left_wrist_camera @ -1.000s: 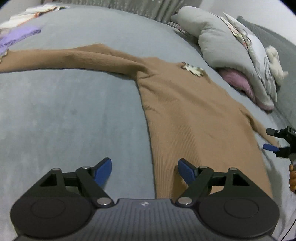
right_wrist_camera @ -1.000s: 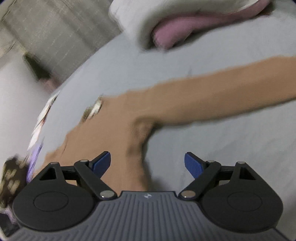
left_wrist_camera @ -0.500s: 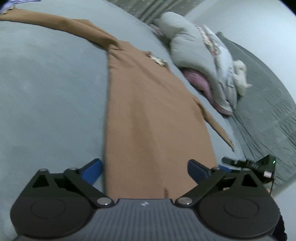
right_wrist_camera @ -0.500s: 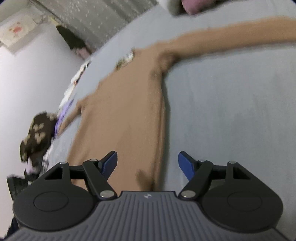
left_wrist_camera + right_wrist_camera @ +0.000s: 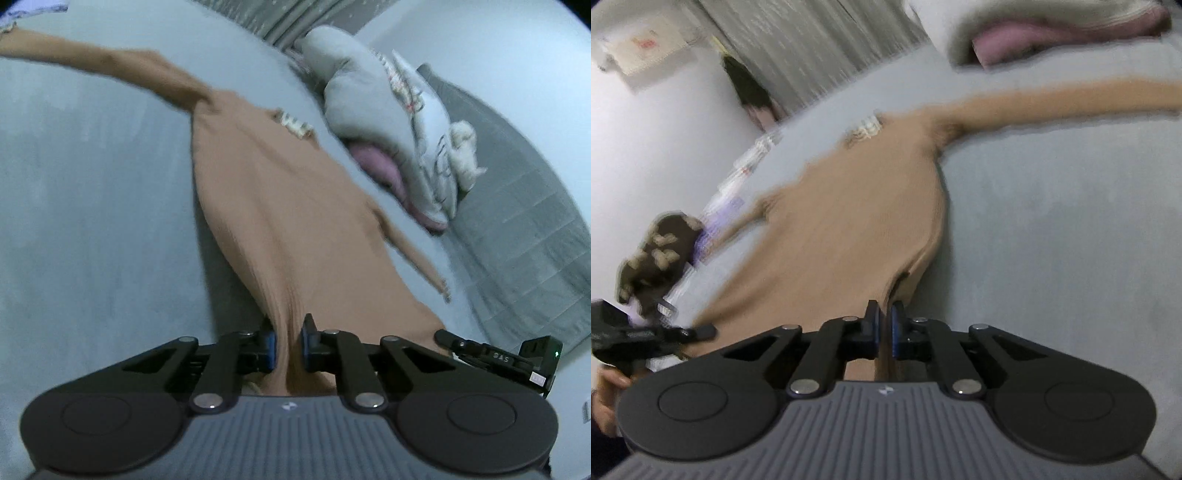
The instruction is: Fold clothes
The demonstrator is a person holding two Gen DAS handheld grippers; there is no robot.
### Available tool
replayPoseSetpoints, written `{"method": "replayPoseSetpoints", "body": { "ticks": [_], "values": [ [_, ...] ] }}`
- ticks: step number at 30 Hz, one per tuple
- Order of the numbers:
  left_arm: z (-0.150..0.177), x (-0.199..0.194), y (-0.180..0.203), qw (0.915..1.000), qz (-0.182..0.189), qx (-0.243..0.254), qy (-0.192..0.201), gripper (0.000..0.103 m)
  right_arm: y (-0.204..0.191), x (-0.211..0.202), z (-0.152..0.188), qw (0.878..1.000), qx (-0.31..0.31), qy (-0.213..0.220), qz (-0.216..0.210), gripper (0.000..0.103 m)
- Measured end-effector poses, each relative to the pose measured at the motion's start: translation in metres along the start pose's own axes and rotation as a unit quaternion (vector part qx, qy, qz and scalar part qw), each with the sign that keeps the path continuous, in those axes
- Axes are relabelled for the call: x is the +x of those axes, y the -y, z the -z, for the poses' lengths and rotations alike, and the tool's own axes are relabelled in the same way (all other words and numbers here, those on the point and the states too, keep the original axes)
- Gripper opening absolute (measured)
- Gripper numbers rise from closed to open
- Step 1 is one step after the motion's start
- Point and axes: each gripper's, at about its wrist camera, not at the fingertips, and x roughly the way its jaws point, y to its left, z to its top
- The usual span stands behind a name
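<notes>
- From the left wrist: left claw [image 5: 287, 345], jaws just closed, pinches the hem of the brown sweater [image 5: 273, 206] lying flat on the bed [image 5: 92, 221]; lift evenly with its partner.
- From the right wrist: right claw [image 5: 883, 332], also just closed, grips the hem's other corner; keep the hem taut, carry it toward the collar [image 5: 864, 129].

Dim, flat indoor light and plenty of blur

Both fisheye views are soft and bluish, no glare, only faint shadows along the brown sweater [image 5: 280, 221] on the bed [image 5: 92, 221]. Motion smear hits everything far off, edges bend hard, corners go black; the near gripper bodies stay sharp.

one sweater [image 5: 280, 221], two grippers [image 5: 287, 347]
</notes>
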Motion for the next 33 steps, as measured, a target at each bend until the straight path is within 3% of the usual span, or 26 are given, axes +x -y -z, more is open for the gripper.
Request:
{"method": "replayPoseSetpoints", "body": {
  "ticks": [6, 12, 17, 19, 21, 24, 26, 28, 32, 33],
  "values": [
    [-0.003, -0.021, 0.007, 0.9997, -0.014, 0.019, 0.0, 0.011, -0.008, -0.013, -0.011, 1.0, -0.015, -0.001, -0.013, 0.006],
    [-0.003, -0.026, -0.007, 0.9994, -0.031, 0.013, -0.011, 0.011, -0.005, -0.001, -0.001, 0.998, -0.02, -0.049, -0.02, 0.006],
    [-0.006, -0.026, -0.018, 0.998, -0.058, 0.025, -0.009, 0.013, -0.012, -0.022, -0.012, 0.999, -0.02, -0.019, -0.042, 0.006],
    [-0.004, -0.019, -0.022, 0.9972, -0.064, 0.031, -0.022, 0.025, -0.008, -0.023, -0.014, 0.999, -0.019, -0.019, -0.031, 0.006],
    [-0.002, -0.01, -0.025, 0.9963, -0.067, 0.04, -0.036, 0.063, -0.001, -0.016, -0.011, 0.999, -0.019, -0.029, -0.001, 0.007],
    [0.004, 0.007, -0.023, 0.9949, -0.069, 0.062, -0.039, 0.077, 0.01, -0.008, -0.006, 0.999, -0.012, -0.046, 0.02, 0.017],
    [0.005, 0.014, -0.02, 0.9943, -0.066, 0.075, -0.037, 0.083, 0.021, -0.002, -0.003, 0.997, 0.001, -0.071, 0.014, 0.057],
    [0.007, 0.02, -0.016, 0.9938, -0.064, 0.084, -0.036, 0.083, 0.022, 0.0, 0.001, 0.997, -0.005, -0.074, 0.02, 0.078],
    [0.011, 0.03, -0.005, 0.9914, -0.056, 0.109, -0.046, 0.083, 0.026, 0.015, 0.019, 0.995, -0.01, -0.093, 0.03, 0.078],
    [0.011, 0.031, -0.002, 0.9909, -0.049, 0.114, -0.051, 0.077, 0.023, 0.017, 0.021, 0.995, -0.02, -0.095, 0.034, 0.076]
  ]
}}
